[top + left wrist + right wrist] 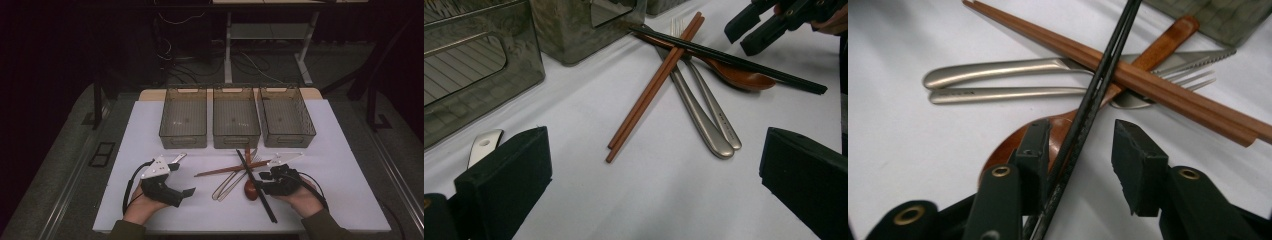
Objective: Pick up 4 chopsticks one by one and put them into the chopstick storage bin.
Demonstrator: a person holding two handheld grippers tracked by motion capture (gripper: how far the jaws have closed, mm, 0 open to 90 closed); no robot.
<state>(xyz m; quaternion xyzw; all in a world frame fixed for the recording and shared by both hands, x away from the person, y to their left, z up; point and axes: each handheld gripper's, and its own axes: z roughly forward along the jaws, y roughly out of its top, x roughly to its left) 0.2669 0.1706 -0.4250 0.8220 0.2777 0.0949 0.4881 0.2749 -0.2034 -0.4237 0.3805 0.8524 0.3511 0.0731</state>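
We see the right gripper [1080,150] low over the pile of cutlery, its fingers [1138,160] part open and standing either side of the black chopsticks [1098,85] without pressing on them; the sticks run between them from 6 o'clock up to 12 in the right gripper view. Those chopsticks lie across the top of the pile, over the brown chopsticks [1128,75], the wooden spoon [1013,145], the fork [998,94] and the knife [998,70], all resting on the white counter [340,170] just in front of the middle one of three grey bins [236,122]. In the high view the pile sits at about 9 o'clock from the right gripper [267,182]. The left gripper [182,195] rests well apart at 9 o'clock from the pile, its fingers [504,180] wide with nothing between them
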